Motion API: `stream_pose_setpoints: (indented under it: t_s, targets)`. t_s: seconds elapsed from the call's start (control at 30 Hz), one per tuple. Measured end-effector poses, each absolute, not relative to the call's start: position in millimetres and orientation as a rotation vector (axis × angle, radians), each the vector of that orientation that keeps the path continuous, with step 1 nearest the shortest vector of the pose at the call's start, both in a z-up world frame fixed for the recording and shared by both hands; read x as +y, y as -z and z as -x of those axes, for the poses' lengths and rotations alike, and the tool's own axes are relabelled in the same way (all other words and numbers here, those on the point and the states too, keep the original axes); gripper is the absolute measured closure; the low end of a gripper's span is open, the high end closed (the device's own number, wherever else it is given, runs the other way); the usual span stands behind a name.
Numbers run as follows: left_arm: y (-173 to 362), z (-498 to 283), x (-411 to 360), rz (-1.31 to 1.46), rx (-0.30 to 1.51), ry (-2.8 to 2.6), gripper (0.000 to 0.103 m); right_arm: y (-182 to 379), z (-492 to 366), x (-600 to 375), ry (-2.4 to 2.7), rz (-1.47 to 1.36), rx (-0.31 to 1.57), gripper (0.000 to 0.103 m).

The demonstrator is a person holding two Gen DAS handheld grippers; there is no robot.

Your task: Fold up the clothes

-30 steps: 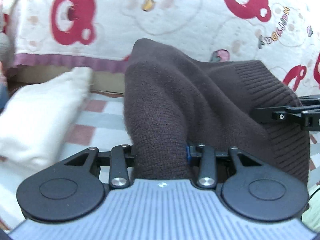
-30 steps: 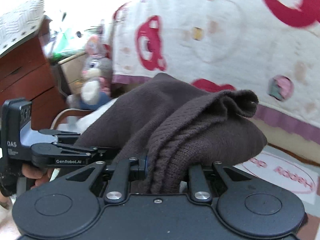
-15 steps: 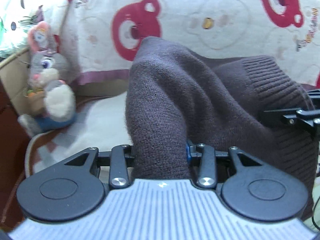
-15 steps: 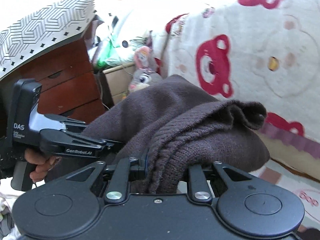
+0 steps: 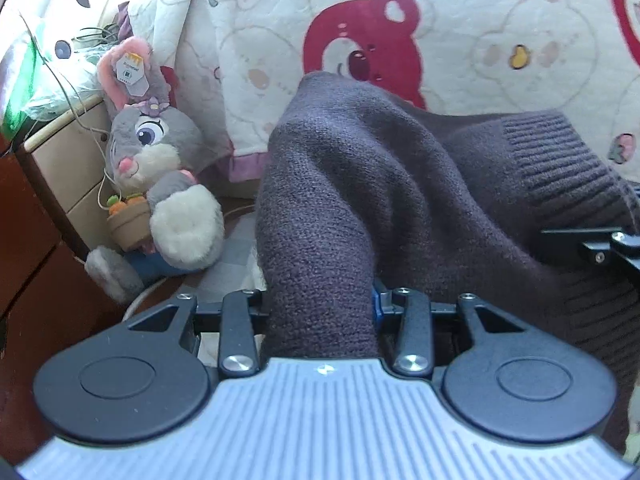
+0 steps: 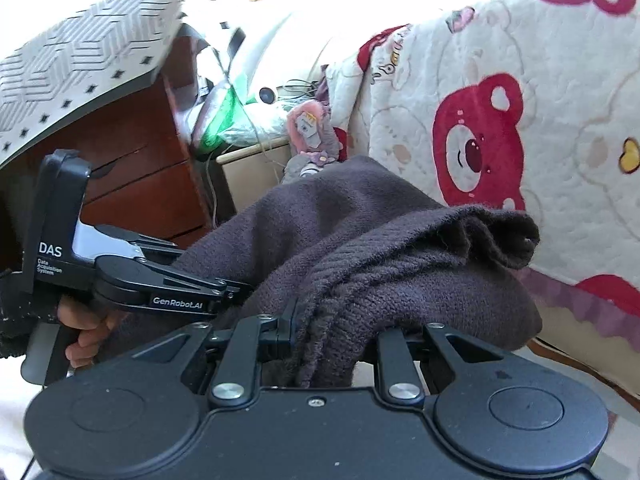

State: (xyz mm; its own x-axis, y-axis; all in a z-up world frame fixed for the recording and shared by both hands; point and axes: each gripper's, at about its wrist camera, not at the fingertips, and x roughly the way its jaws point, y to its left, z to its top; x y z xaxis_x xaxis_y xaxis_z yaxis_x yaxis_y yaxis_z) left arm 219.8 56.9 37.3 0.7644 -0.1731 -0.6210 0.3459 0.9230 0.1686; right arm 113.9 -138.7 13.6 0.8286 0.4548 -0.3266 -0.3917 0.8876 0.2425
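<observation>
The left gripper (image 5: 320, 312) has its jaws clamped on a thick fold of the dark brown knitted sweater (image 5: 400, 184), which rises from between them and drapes away to the right, its ribbed hem (image 5: 560, 156) lying toward the other tool. The right gripper (image 6: 328, 332) likewise pinches a bunched ribbed edge of the same sweater, the fabric humped up in front of it with one loose corner (image 6: 508, 236) curling over. The garment hangs between the two tools, held up off any surface and hiding most of what lies beyond.

In the right wrist view the left gripper's black body sits to the left, gripped from below by a hand (image 6: 84, 328) with a dark cuff at the wrist.

Behind the sweater hangs a cream quilted blanket (image 5: 460, 40) printed with red bears and edged in purple. To the left a grey and pink plush rabbit (image 5: 156, 168) holding a small pot sits against a beige cabinet (image 5: 64, 164), beside a reddish-brown wooden chest of drawers (image 6: 140, 176) topped by a patterned grey-white cover (image 6: 80, 48).
</observation>
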Motion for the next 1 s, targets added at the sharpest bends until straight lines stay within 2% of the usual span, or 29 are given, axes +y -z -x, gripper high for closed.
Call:
stream_pose_setpoints:
  t_s: [0.27, 0.4, 0.43, 0.57, 0.63, 0.73, 0.77, 1.0]
  targets:
    - [-5.8, -317.6, 62.5, -0.379, 0.642, 0.289, 0.065, 18.9, -209.9, -137.8, -0.410, -0.330, 0.376, 0.081]
    - [31.1, -371.4, 63.9, -0.378, 0.725, 0.289, 0.063, 66.1, -265.2, -142.7, -0.390, -0.428, 0.443, 0.080]
    - [45.4, -385.4, 64.9, -0.379, 0.761, 0.270, 0.060, 81.2, -281.3, -144.1, -0.389, -0.442, 0.477, 0.075]
    - [93.1, -421.6, 74.0, -0.371, 0.831, 0.153, 0.046, 132.9, -316.1, -157.8, -0.341, -0.523, 0.590, 0.067]
    - [95.6, -425.6, 84.9, -0.322, 0.820, 0.122, 0.043, 139.0, -311.2, -169.8, -0.368, -0.621, 0.585, 0.042]
    - [88.5, -430.6, 110.5, -0.225, 0.819, 0.053, 0.043, 139.8, -296.8, -175.8, -0.396, -0.634, 0.584, 0.038]
    - [85.6, -430.0, 120.6, -0.196, 0.813, 0.030, 0.046, 140.9, -291.2, -177.5, -0.407, -0.643, 0.591, 0.038]
    - [83.5, -389.6, 191.6, 0.158, 0.798, 0.037, 0.046, 159.3, -257.0, -179.1, -0.456, -0.811, 0.603, 0.033]
